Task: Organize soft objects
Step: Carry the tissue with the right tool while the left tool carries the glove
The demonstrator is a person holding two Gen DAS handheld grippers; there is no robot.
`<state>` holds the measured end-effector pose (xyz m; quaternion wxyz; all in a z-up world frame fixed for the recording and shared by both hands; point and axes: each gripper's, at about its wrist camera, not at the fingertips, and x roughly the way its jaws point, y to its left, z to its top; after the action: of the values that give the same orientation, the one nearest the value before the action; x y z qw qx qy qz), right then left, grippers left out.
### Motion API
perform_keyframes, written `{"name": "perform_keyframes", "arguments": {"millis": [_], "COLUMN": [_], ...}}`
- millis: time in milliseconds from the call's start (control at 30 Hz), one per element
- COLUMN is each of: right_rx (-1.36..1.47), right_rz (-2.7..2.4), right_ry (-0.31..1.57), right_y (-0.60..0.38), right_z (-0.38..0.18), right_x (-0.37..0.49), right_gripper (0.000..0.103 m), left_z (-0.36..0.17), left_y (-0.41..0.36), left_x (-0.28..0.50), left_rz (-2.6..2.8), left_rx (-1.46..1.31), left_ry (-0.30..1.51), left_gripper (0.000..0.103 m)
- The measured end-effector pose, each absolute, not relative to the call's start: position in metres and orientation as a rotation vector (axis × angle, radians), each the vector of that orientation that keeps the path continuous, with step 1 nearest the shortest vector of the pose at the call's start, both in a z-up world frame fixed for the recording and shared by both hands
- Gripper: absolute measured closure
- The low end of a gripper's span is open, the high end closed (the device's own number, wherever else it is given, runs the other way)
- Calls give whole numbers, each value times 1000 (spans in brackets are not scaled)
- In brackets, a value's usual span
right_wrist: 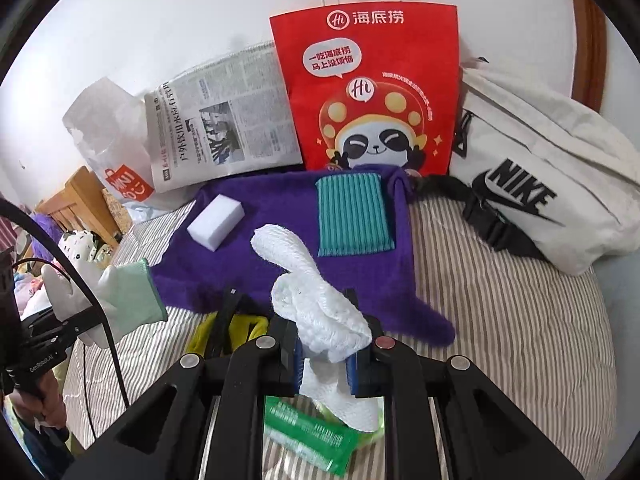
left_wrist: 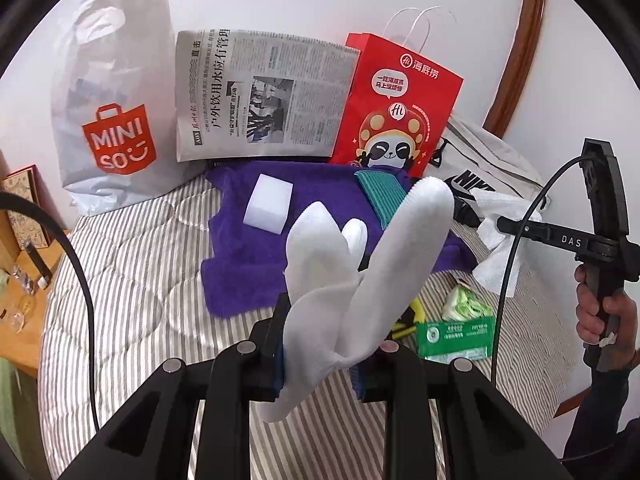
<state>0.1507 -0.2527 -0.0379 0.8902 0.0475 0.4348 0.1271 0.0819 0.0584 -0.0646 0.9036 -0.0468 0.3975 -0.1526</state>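
A white glove [left_wrist: 352, 280] with a pale green cuff is hanging clamped, fingers pointing to 12 o'clock. A crumpled white paper towel [right_wrist: 316, 308] is drooping likewise. Purple towel [right_wrist: 288, 216] is lying flat on the striped bed [right_wrist: 500, 312], carrying white sponge [right_wrist: 216, 221] at 10 o'clock and teal cloth [right_wrist: 352, 214] at 1 o'clock.

This looks like a bedroom in a home. A bed with a grey-and-white striped quilt [right_wrist: 500, 300] fills the near ground, pushed against a plain white wall [right_wrist: 220, 8] on the far side. A brown wooden frame [left_wrist: 524, 48], probably a door or headboard edge, curves at the far right. On the left stands a wooden bedside table [left_wrist: 24, 280] with small glass items. Everyday shopping bags lean on the wall: a Miniso plastic bag [left_wrist: 112, 120], a red Haidilao paper bag [right_wrist: 368, 92], a folded newspaper [left_wrist: 260, 92] and a white Nike waist bag [right_wrist: 552, 184].
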Motion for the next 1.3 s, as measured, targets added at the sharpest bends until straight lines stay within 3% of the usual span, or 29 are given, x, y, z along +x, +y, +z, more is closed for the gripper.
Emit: {"name": "perform_keyframes", "arguments": {"millis": [633, 900, 1300], "right_rx": [126, 78, -7], "right_rz": [340, 312, 249], "right_ry": [924, 1026, 1027], "right_y": [-237, -233, -226], "right_z": [-71, -122, -142], "right_x": [257, 273, 265], "right_gripper": [87, 87, 86], "left_z": [-66, -107, -149], "left_y": [32, 25, 45], "left_x": [187, 221, 228], "left_rz": [-369, -393, -282], "left_rx": [-81, -79, -56], "left_ry": [818, 890, 975], "left_gripper": [80, 80, 79]}}
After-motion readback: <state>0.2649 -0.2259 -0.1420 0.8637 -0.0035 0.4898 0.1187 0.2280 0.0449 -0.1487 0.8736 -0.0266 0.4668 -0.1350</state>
